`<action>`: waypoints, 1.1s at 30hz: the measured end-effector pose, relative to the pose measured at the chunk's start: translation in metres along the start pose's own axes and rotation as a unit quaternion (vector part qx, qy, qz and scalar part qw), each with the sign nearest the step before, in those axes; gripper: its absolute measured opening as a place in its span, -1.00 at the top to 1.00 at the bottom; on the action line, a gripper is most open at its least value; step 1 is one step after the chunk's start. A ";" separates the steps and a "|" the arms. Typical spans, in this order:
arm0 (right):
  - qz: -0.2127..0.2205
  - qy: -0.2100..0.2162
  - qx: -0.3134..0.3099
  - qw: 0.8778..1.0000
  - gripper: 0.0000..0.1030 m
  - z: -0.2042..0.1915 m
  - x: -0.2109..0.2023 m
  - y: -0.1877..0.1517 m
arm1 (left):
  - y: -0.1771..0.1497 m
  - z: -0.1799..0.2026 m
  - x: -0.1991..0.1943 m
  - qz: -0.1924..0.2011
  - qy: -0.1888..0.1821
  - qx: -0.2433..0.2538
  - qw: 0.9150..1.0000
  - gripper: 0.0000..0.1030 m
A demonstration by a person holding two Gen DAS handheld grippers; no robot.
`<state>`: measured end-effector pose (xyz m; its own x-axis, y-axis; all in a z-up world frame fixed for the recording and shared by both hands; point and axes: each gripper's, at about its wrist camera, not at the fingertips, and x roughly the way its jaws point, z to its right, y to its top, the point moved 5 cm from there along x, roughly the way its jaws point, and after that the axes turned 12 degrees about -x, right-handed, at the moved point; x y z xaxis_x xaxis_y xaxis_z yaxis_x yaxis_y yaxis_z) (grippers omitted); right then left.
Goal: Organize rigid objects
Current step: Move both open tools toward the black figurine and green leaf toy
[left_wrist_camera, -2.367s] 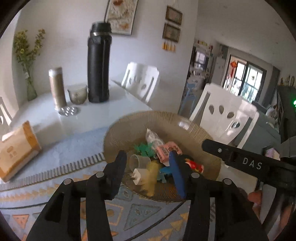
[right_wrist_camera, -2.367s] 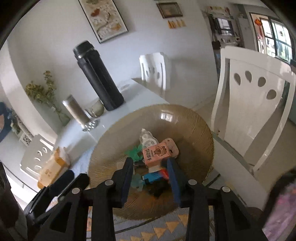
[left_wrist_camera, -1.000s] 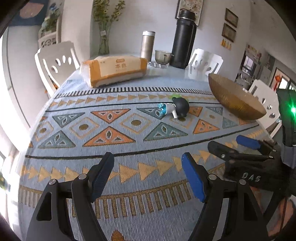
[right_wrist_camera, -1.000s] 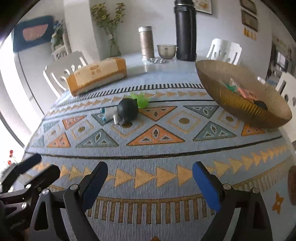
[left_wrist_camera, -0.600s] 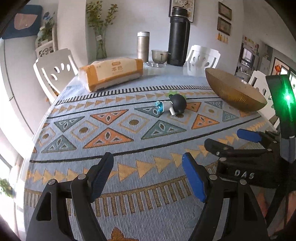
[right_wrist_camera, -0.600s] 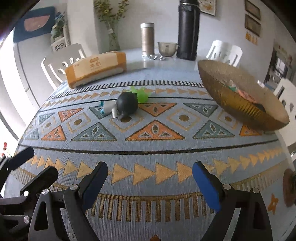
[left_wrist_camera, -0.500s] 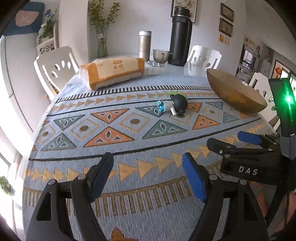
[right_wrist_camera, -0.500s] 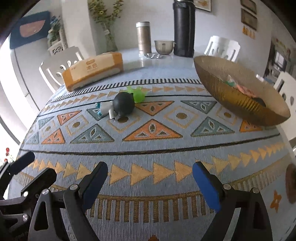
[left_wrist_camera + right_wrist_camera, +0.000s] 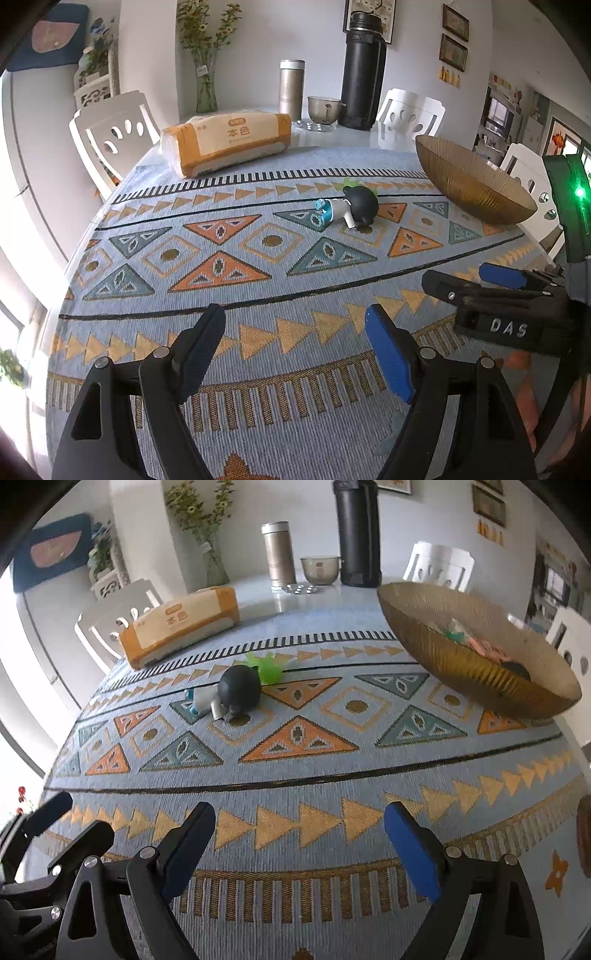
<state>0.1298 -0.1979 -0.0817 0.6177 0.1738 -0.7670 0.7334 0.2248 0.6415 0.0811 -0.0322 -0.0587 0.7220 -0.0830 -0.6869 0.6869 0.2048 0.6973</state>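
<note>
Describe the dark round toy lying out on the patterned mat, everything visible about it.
The dark round toy looks like a small figurine lying on its side on the patterned mat. It has a smooth, matte black ball-shaped head, apparently plastic, and a white body with stubby limbs and teal-blue bits at the far end, pointing left. A bright green toy lies just behind it, possibly touching. It rests left of the amber bowl and apart from it. Neither gripper is near it.

Black-headed toy figure [image 9: 231,696] lies on its side mid-frame, green toy [image 9: 269,669] touching behind; bowl [image 9: 480,675] upper right holds small items.
</note>
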 end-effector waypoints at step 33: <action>-0.015 0.012 0.033 0.999 -0.79 0.011 0.006 -0.003 | 0.000 0.000 0.000 0.000 0.000 0.000 1.000 -0.55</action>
<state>0.1346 -0.2081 -0.0876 0.5886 0.1920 -0.7853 0.7688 0.1675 0.6171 0.0809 -0.0317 -0.0585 0.7222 -0.0831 -0.6866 0.6866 0.2056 0.6973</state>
